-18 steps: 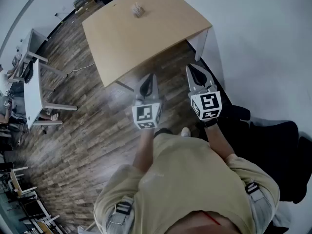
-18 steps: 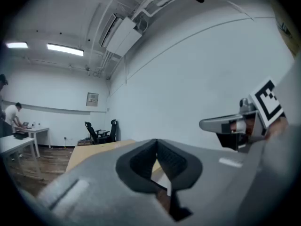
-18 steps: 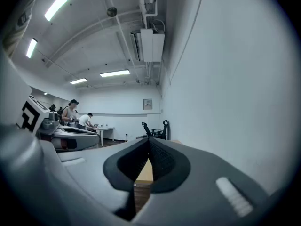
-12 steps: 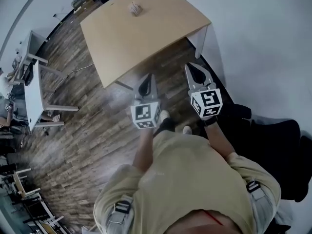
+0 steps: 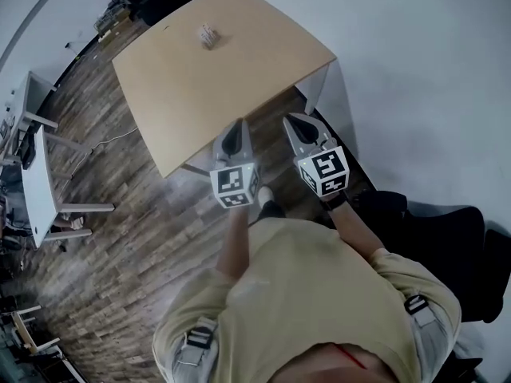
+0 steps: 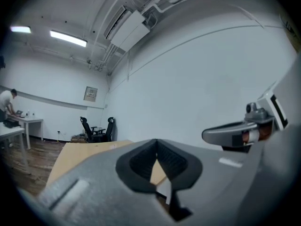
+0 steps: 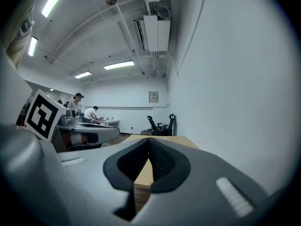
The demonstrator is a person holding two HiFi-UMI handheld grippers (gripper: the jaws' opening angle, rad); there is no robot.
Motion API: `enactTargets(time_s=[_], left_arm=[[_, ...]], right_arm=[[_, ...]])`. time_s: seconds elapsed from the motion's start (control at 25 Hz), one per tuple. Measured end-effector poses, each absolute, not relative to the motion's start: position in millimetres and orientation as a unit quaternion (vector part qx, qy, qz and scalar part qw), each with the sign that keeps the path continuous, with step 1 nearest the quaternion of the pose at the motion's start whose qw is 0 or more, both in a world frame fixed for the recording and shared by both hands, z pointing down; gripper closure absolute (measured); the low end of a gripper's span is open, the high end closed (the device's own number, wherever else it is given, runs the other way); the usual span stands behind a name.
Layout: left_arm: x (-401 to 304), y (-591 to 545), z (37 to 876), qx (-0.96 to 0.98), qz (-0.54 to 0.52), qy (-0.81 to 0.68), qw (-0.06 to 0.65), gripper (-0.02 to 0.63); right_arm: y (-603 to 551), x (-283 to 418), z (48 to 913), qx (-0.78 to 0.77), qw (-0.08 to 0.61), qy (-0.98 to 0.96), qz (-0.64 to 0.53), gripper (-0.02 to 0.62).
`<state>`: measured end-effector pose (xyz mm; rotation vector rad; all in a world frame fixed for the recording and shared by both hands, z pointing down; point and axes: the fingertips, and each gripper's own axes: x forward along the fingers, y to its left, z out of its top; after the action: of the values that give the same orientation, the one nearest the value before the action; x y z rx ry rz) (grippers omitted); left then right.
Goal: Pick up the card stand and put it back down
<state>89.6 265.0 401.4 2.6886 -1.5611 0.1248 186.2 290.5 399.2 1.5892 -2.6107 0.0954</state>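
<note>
The card stand (image 5: 208,34) is a small pale object standing near the far end of the light wooden table (image 5: 239,70). Both grippers are held side by side over the table's near edge, far short of the stand. My left gripper (image 5: 233,138) is shut with nothing between its jaws, and its pads meet in the left gripper view (image 6: 156,149). My right gripper (image 5: 297,124) is likewise shut and empty, with its pads together in the right gripper view (image 7: 149,149). I cannot make out the stand in either gripper view.
A white wall (image 5: 415,70) runs along the table's right side. White desks (image 5: 40,158) stand at the left on the wood floor (image 5: 120,214). A black chair (image 5: 447,246) is behind me at the right. Office chairs (image 7: 160,124) and people at a desk (image 7: 87,113) are at the room's far end.
The person has stepped toward the table. Both shut grippers now reach its near edge, where before they hung over the floor. The card stand has not moved on the table.
</note>
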Motion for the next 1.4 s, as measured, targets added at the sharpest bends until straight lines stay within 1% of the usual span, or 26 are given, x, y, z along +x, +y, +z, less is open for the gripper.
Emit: enactTargets(time_s=[0.28, 0.56, 0.72, 0.96, 1.16, 1.4], left_arm=[[45, 186, 395, 0.863, 0.029, -0.503, 0.023, 0.603], [-7, 135, 430, 0.864, 0.039, -0.496, 0.072, 0.603], [-40, 112, 446, 0.854, 0.038, -0.511, 0.093, 0.603], [-50, 69, 443, 0.846, 0.026, -0.523, 0.100, 0.603], [-53, 23, 466, 0.843, 0.038, -0.528, 0.097, 0.603], [-40, -41, 489, 0.842, 0.053, -0.528, 0.096, 0.603]], right_arm=[[212, 138, 396, 0.514, 0.052, -0.855, 0.039, 0.591], [148, 85, 416, 0.504, 0.062, -0.859, 0.064, 0.591], [127, 52, 433, 0.485, 0.083, -0.867, 0.076, 0.591], [75, 46, 424, 0.471, 0.088, -0.875, 0.072, 0.591], [18, 48, 447, 0.466, 0.082, -0.876, 0.089, 0.591], [-65, 54, 464, 0.444, 0.081, -0.886, 0.108, 0.591]])
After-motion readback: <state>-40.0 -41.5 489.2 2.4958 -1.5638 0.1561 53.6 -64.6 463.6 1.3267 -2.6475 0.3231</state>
